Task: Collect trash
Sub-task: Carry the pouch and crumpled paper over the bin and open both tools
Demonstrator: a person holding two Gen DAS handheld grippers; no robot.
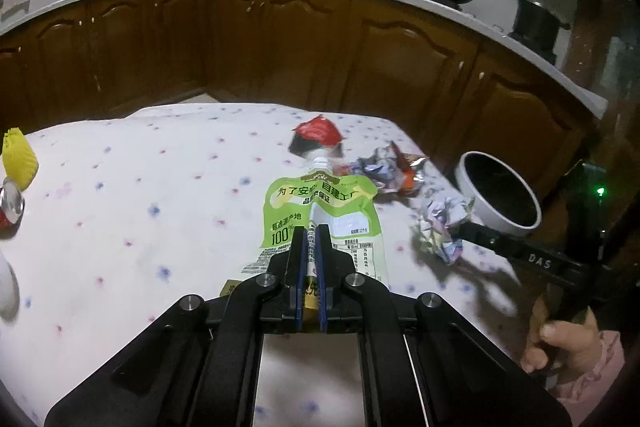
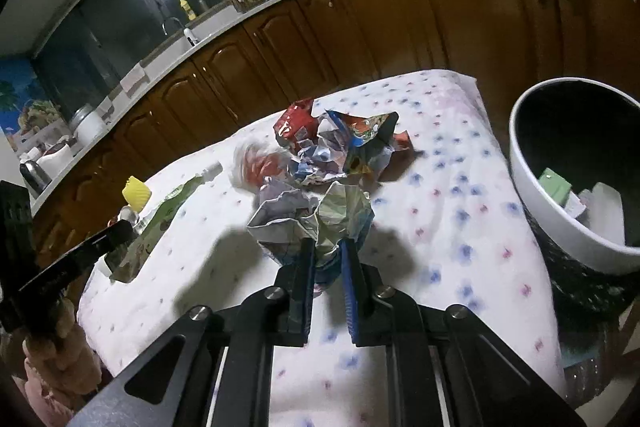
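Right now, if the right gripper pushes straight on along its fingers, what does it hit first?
The right gripper, shut on a crumpled paper wad, would likely carry the wad into the crumpled wrapper pile just beyond on the tablecloth. Depth is unclear; the bin sits off to the right.

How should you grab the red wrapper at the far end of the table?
Probably by the raised, pointed top of the red wrapper, with the fingers coming down from above. It stands up in a peak off the tablecloth, so that ridge gives something to pinch, while its lower edges lie flat.
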